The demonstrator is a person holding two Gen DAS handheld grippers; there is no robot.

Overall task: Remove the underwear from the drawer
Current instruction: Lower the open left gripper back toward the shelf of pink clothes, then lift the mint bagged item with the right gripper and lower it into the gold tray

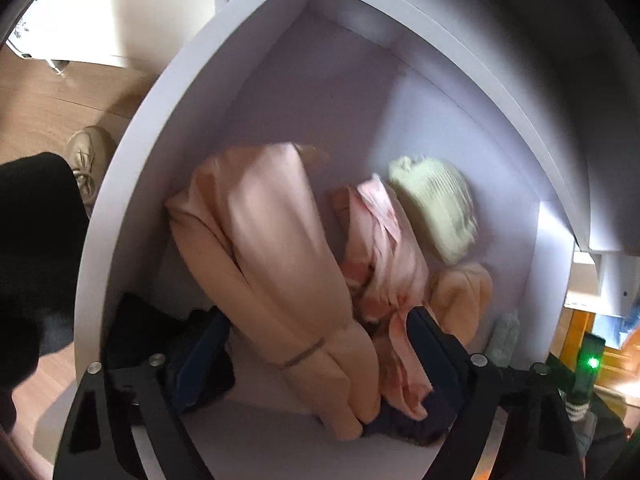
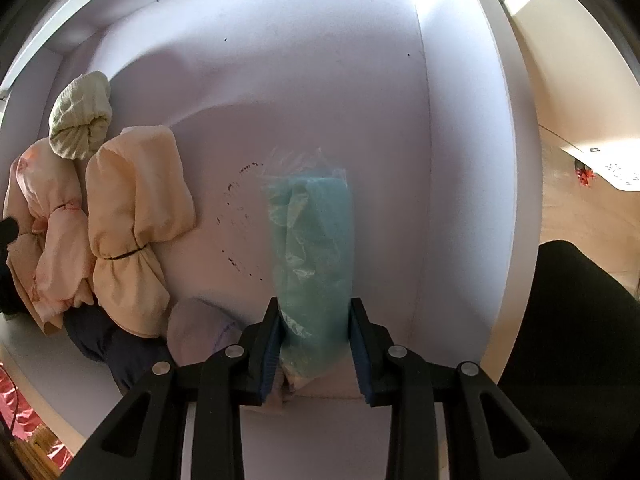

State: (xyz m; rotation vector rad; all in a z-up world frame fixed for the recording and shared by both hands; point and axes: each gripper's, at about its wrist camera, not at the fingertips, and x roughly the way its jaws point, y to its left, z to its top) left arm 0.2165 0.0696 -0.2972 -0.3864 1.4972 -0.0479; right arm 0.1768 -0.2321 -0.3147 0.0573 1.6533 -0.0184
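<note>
A white drawer (image 2: 460,160) stands open above a wooden floor (image 1: 52,96). The right hand-held gripper (image 2: 314,344) pinches a teal bundle in clear plastic (image 2: 316,240) at the drawer's middle. At nine o'clock lie rolled underwear (image 2: 136,216), where the left hand-held gripper (image 1: 316,332) stands spread around a peach roll (image 1: 272,248), pads not pressing.

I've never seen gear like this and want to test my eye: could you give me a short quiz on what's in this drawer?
1. True or false: the right fingers grip a teal bundle in clear plastic.
2. The pale green roll lies: A) beside the peach roll, B) on the floor, C) between the right fingers.
3. Are the left fingers open or shut?
Key: 1 true; 2 A; 3 open.
</note>
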